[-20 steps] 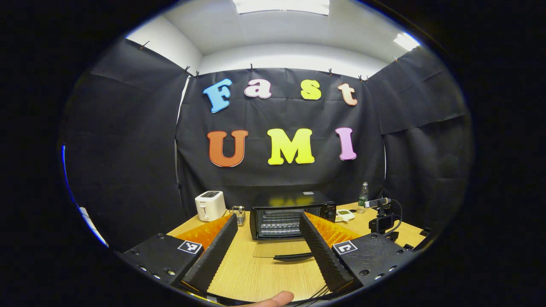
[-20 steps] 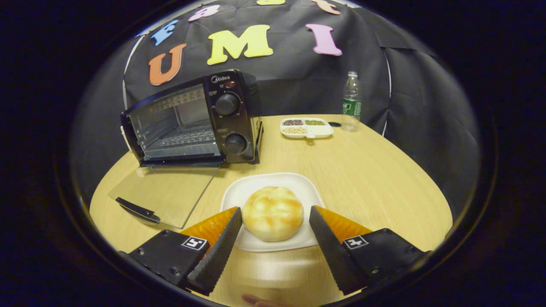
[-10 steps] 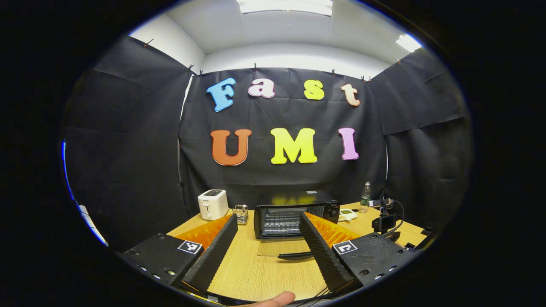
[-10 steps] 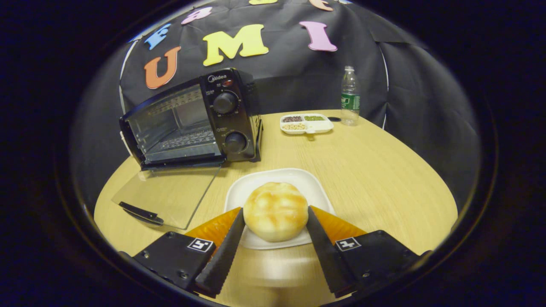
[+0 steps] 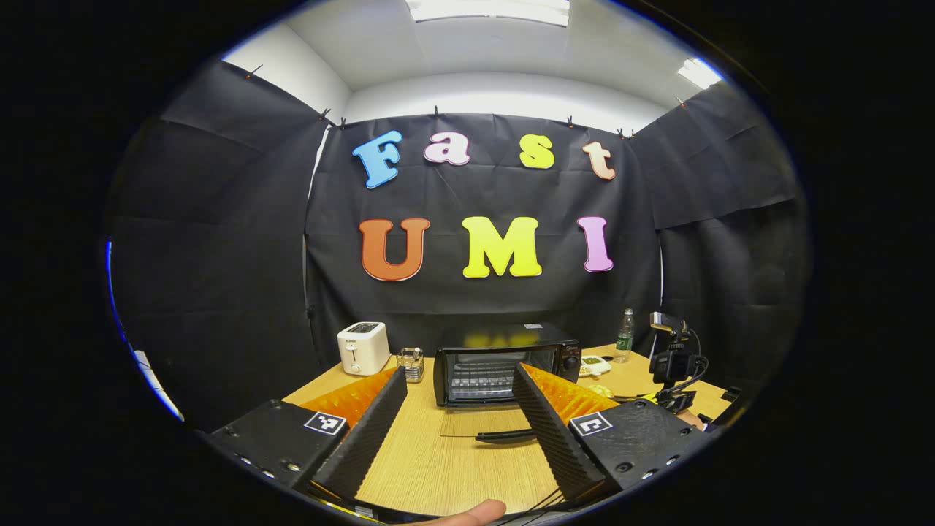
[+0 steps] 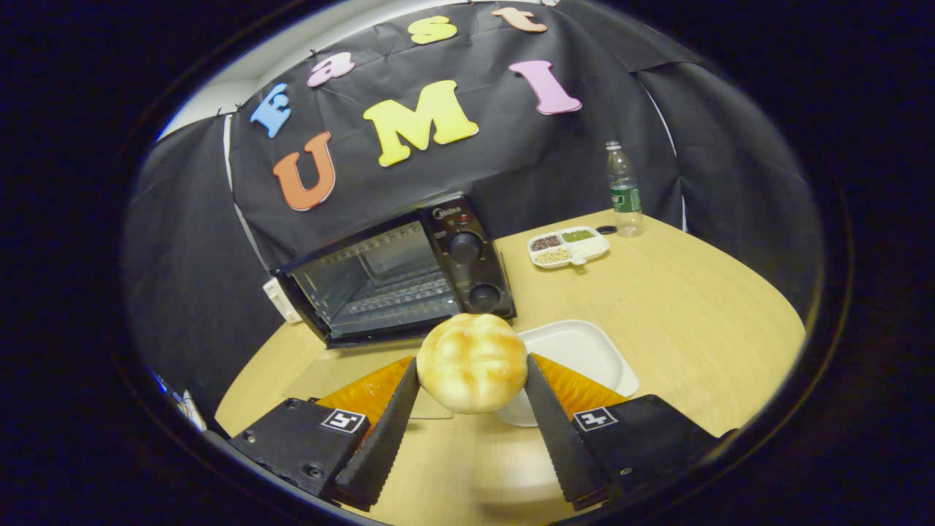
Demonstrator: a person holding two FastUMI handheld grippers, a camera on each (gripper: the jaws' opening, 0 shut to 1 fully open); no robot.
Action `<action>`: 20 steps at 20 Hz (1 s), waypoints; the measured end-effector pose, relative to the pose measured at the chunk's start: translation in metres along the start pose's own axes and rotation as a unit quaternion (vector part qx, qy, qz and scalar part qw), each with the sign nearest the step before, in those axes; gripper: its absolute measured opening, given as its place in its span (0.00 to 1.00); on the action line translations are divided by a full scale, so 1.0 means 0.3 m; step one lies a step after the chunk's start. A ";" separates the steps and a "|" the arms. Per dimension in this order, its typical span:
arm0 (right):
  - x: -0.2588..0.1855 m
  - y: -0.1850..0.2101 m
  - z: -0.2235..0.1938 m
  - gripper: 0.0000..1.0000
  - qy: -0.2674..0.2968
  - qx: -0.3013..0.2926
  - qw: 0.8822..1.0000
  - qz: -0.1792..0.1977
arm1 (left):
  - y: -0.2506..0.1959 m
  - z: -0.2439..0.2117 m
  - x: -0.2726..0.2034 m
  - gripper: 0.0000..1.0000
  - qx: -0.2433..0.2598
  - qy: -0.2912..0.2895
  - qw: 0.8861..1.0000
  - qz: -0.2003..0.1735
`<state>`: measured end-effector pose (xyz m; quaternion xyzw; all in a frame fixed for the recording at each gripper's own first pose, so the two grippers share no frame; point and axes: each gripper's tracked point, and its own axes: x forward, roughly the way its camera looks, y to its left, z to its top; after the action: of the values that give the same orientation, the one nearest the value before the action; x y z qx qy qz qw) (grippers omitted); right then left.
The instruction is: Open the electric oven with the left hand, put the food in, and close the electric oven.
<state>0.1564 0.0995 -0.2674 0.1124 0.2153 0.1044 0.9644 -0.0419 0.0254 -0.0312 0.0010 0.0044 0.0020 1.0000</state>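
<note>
With the oven (image 6: 398,274) open at the table's (image 6: 679,307) far edge, the right gripper (image 6: 471,398) pinches the bun (image 6: 471,361) just above its plate (image 6: 584,351), the left gripper (image 5: 456,424) spread and empty; next, the bun likely goes onto the rack.

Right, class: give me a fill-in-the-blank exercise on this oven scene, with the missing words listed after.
1. The right gripper is shut on the ____.
2. The oven door is ____.
3. The white plate is now ____.
4. The left gripper has its jaws ____.

Missing words: bun; open; empty; open
</note>
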 end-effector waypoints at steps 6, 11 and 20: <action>0.116 0.266 0.041 0.87 -0.029 0.078 0.994 0.077 | 0.016 -0.019 0.006 0.95 0.004 0.002 1.000 0.001; 0.293 0.403 0.063 0.87 -0.057 0.110 0.991 0.050 | 0.024 -0.034 0.026 0.95 0.010 0.007 1.000 0.005; 0.695 0.498 0.039 0.87 -0.013 0.094 0.995 0.009 | 0.151 -0.101 0.098 0.95 0.010 0.039 0.998 0.043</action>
<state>0.3232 0.2919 -0.2996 0.2057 0.2103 0.0914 0.9514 -0.0129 0.0709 -0.0618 0.0113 0.0430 0.0445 0.9980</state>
